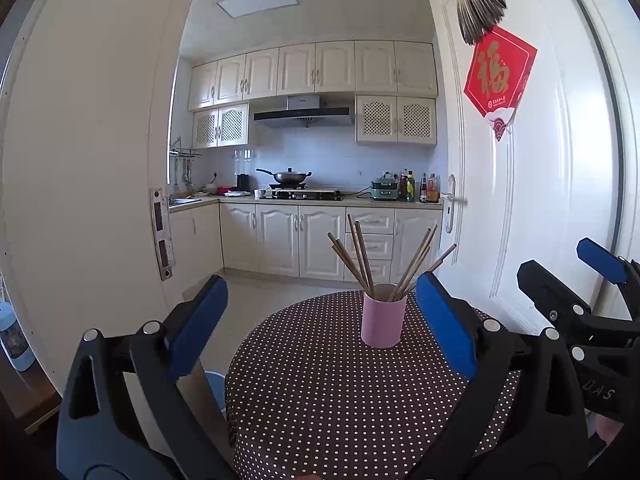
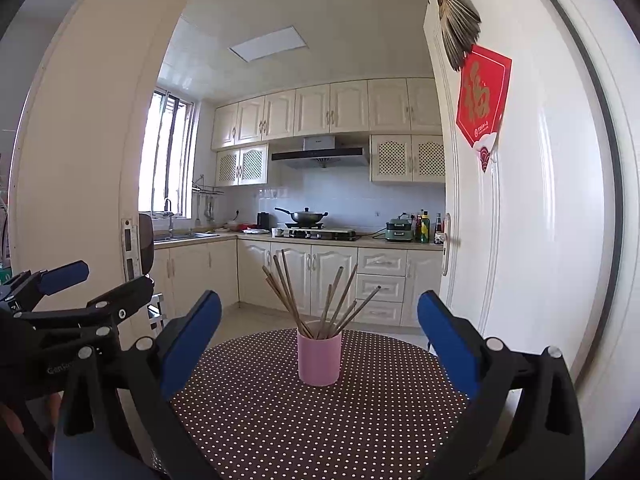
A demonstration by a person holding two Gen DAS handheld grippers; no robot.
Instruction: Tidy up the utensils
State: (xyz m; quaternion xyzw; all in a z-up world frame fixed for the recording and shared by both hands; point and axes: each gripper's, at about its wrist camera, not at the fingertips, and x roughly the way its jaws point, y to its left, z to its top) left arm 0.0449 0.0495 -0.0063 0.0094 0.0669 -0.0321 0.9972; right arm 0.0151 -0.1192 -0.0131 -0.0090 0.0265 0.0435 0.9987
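A: where'd the chopsticks (image 2: 316, 300) end up?
B: standing in the pink cup (image 2: 319, 358), mid-frame on the dotted table (image 2: 280, 420). left gripper (image 1: 320, 320) and right gripper (image 2: 320, 332) both spread wide, holding nothing.

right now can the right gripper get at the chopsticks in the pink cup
Probably yes. The right gripper is open and empty, facing the pink cup across bare polka-dot tablecloth. The chopsticks fan out above the rim, and the left gripper sits off to the side.
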